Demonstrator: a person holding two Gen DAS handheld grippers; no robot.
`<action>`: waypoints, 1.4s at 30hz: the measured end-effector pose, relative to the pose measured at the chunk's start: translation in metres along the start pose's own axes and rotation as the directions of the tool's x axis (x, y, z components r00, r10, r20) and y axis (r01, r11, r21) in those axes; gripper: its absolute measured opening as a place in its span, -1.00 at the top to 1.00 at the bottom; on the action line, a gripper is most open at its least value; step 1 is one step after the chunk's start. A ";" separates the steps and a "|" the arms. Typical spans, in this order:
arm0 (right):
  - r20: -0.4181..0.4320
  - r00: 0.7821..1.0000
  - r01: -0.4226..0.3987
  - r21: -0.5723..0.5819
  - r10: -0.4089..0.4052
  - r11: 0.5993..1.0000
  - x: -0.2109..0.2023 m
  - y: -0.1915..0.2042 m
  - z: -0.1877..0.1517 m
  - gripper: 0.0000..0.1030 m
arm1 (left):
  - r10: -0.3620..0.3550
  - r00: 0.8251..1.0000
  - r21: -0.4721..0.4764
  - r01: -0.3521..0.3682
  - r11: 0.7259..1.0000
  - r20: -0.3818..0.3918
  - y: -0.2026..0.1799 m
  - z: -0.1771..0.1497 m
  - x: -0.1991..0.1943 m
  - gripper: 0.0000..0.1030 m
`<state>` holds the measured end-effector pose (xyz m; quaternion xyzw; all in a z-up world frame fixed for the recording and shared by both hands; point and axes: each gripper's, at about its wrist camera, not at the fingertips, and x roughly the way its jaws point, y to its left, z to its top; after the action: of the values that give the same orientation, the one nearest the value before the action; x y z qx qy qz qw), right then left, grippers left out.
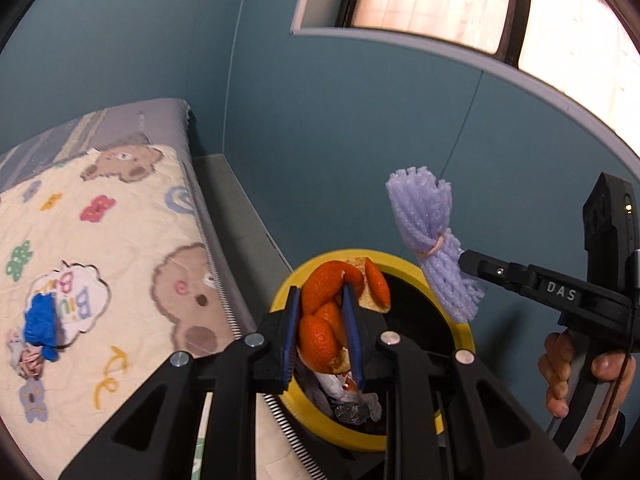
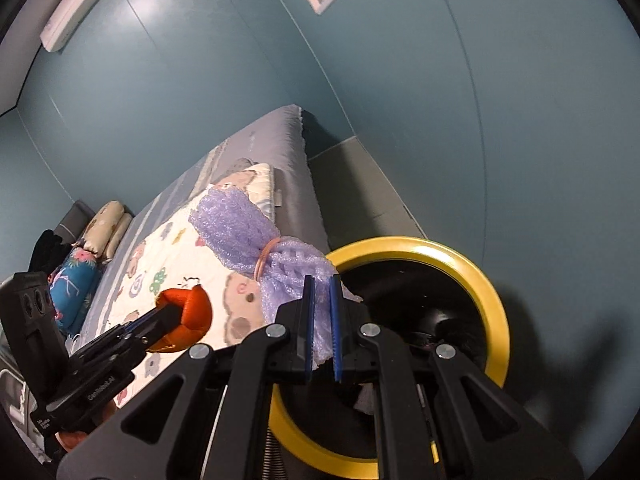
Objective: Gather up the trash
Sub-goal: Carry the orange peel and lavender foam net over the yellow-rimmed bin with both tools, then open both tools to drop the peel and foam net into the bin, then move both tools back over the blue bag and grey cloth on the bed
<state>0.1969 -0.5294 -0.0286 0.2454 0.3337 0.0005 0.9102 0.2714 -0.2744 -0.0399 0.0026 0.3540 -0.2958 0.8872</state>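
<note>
White letters reading "DAS" mark the black right gripper point(image 1: 466, 262), and a cloud patch on the bear-print quilt point(image 1: 120, 248) spells "Biu Biu" upside down. Beside the bed stands a black bin with a yellow rim point(image 2: 486, 276), holding crumpled paper and foil point(image 1: 348, 398). Above its opening the left gripper point(image 1: 322, 332) clamps orange peel point(image 1: 320, 320) between narrowed blue pads, while the right gripper's nearly closed pads pinch a purple foam net point(image 2: 256, 236) tied with a rubber band point(image 2: 266, 256).

walls: matte teal panels point(image 1: 360, 128) around me | window: bright grey-framed pane point(image 1: 460, 4) | furniture: grey mattress point(image 2: 276, 152), cream bear-print quilt point(image 1: 100, 240)
</note>
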 end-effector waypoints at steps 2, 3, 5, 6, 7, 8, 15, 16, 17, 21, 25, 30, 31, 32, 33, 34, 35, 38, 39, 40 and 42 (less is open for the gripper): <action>-0.013 1.000 0.005 0.016 -0.005 1.000 0.005 -0.009 -0.003 0.86 | -0.001 1.000 0.000 0.001 1.000 -0.015 -0.003 -0.003 0.010 0.61; -0.017 1.000 0.009 0.021 -0.009 1.000 0.007 -0.013 -0.005 0.86 | -0.002 1.000 -0.001 0.002 1.000 -0.026 -0.003 -0.004 0.017 0.61; -0.026 0.999 0.022 0.037 -0.021 0.999 0.014 -0.022 -0.006 0.86 | -0.015 0.999 -0.005 0.014 1.000 -0.050 -0.005 -0.008 0.030 0.61; -0.031 0.999 0.026 0.043 -0.025 0.999 0.017 -0.027 -0.007 0.86 | -0.017 0.998 -0.005 0.017 1.000 -0.056 -0.006 -0.009 0.035 0.61; -0.036 0.999 0.029 0.050 -0.028 0.998 0.019 -0.031 -0.009 0.85 | -0.017 0.998 -0.005 0.016 1.000 -0.065 -0.006 -0.011 0.040 0.61; -0.042 0.999 0.033 0.057 -0.030 0.998 0.023 -0.036 -0.011 0.85 | -0.013 0.997 -0.003 0.013 1.000 -0.072 -0.007 -0.012 0.045 0.61; -0.067 0.997 0.037 0.074 -0.033 0.997 0.038 -0.047 -0.019 0.79 | -0.023 0.994 -0.018 0.021 1.000 -0.110 -0.005 -0.019 0.062 0.57; -0.066 0.997 0.041 0.073 -0.037 0.997 0.038 -0.047 -0.019 0.78 | -0.025 0.993 -0.018 0.023 1.000 -0.112 -0.006 -0.019 0.064 0.55; -0.065 0.997 0.044 0.073 -0.039 0.996 0.038 -0.047 -0.019 0.76 | -0.026 0.993 -0.018 0.025 1.000 -0.113 -0.006 -0.018 0.064 0.46; -0.063 0.997 0.047 0.079 -0.043 0.996 0.041 -0.044 -0.017 0.39 | -0.033 0.995 -0.025 0.031 0.999 -0.097 -0.006 -0.017 0.061 0.15; -0.052 0.997 0.064 0.081 -0.060 0.995 0.036 -0.041 -0.018 0.17 | -0.034 0.995 -0.029 0.032 0.999 -0.089 -0.004 -0.017 0.055 -0.02; -0.052 0.996 0.073 0.092 -0.069 0.993 0.033 -0.040 -0.019 -0.03 | 0.003 0.999 -0.024 -0.004 1.000 -0.042 0.003 -0.020 0.039 -0.45; -0.052 0.996 0.072 0.092 -0.068 0.993 0.032 -0.040 -0.020 -0.07 | 0.009 0.999 -0.028 -0.010 1.000 -0.034 0.005 -0.021 0.036 -0.48; -0.053 0.997 0.069 0.094 -0.064 0.993 0.032 -0.038 -0.020 -0.13 | 0.014 1.000 -0.034 -0.015 0.999 -0.028 0.009 -0.020 0.033 -0.53; -0.054 0.997 0.064 0.094 -0.059 0.994 0.032 -0.037 -0.020 -0.16 | 0.021 1.000 -0.043 -0.022 0.999 -0.021 0.012 -0.020 0.029 -0.57; -0.055 0.997 0.058 0.094 -0.053 0.994 0.032 -0.035 -0.020 -0.22 | 0.031 0.999 -0.055 -0.032 0.998 -0.014 0.017 -0.019 0.026 -0.59; -0.056 0.997 0.050 0.091 -0.045 0.995 0.033 -0.030 -0.019 -0.26 | 0.040 0.999 -0.065 -0.040 0.997 -0.007 0.020 -0.019 0.022 -0.63; -0.055 0.998 0.037 0.073 -0.033 0.997 0.034 -0.016 -0.018 -0.30 | 0.060 0.998 -0.096 -0.058 0.994 0.018 0.032 -0.019 0.010 -0.69; -0.055 0.998 0.030 0.067 -0.027 0.997 0.034 -0.012 -0.017 -0.31 | 0.069 0.997 -0.102 -0.065 0.993 0.028 0.036 -0.019 0.005 -0.71; -0.055 0.998 0.024 0.060 -0.021 0.998 0.034 -0.008 -0.017 -0.32 | 0.079 0.996 -0.106 -0.075 0.992 0.035 0.040 -0.019 0.000 -0.71; -0.054 0.998 0.011 0.046 -0.008 0.999 0.033 0.004 -0.017 -0.36 | 0.099 0.994 -0.112 -0.093 0.989 0.045 0.048 -0.020 -0.008 -0.73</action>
<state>0.2129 -0.5132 -0.0584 0.2645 0.3592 -0.0048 0.8950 0.2792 -0.2265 -0.0593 -0.0365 0.3469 -0.2328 0.9078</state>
